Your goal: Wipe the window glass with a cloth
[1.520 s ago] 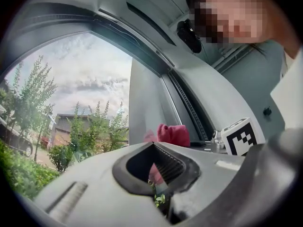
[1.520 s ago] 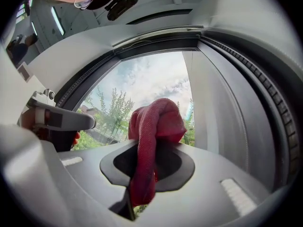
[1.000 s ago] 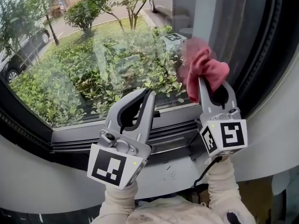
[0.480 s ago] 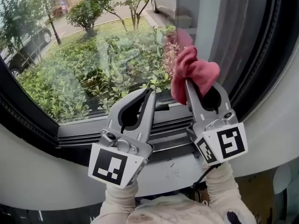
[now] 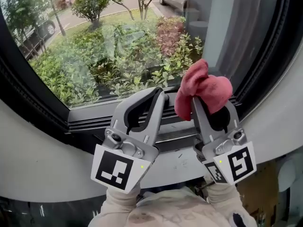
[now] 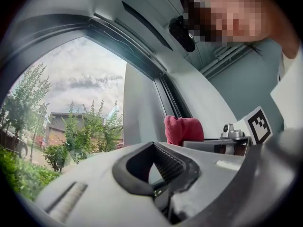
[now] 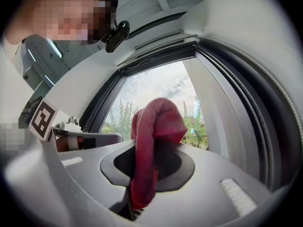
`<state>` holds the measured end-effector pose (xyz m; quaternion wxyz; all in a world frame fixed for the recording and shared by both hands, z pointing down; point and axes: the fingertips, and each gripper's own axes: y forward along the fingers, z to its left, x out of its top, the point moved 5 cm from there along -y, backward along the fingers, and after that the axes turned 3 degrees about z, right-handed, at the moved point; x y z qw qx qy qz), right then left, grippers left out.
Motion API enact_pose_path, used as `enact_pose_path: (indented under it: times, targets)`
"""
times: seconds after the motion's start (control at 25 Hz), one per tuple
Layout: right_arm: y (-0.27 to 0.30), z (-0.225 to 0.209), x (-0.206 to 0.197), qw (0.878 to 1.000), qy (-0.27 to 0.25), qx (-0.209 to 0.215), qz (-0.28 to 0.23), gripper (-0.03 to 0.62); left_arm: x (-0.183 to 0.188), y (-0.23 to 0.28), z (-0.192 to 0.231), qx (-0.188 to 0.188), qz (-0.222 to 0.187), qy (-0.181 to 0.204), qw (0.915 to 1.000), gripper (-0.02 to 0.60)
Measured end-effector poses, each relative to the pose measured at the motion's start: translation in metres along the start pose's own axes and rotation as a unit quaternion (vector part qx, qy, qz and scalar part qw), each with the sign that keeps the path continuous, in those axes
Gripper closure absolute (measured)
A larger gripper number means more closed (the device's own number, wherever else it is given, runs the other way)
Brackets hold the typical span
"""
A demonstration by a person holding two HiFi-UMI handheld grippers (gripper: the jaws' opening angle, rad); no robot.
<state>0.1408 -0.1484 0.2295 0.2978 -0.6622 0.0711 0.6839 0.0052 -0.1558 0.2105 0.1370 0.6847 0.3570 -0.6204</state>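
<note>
Holding a red cloth (image 5: 203, 85) before the lower right corner of the window glass (image 5: 118, 46).
Right gripper (image 5: 211, 109) is clamped on the cloth, which bunches above its jaws; left gripper (image 5: 158, 94) sits closed and empty just beside it.

Bunched red cloth (image 5: 203, 85) in right tongs (image 5: 211, 101), near window glass (image 5: 118, 46)

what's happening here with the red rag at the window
A person holds a gripper in each hand in front of a window. The right gripper is shut on a red cloth, which bunches up above its fingers near the lower right of the window glass. The left gripper sits beside it, shut and empty. Whether the cloth touches the glass at this moment can't be told.
</note>
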Motion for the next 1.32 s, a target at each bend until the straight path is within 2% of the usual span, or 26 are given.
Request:
enact_pose_path:
  times: [0.24, 0.56, 1.32]
  targets:
    - [0.004, 0.033, -0.008, 1.000, 0.015, 0.018, 0.005, 0.507, -0.012, -0.032, 0.001, 0.005, 0.026, -0.011, 0.9996, 0.581]
    - [0.005, 0.060, -0.006, 0.999, 0.029, 0.040, 0.005, 0.508, -0.008, -0.062, 0.007, 0.024, 0.028, -0.018, 0.9992, 0.581]
    - [0.002, 0.081, 0.004, 0.997, 0.039, 0.067, -0.006, 0.508, 0.005, -0.085, 0.004, 0.047, 0.022, -0.010, 0.9986, 0.581]
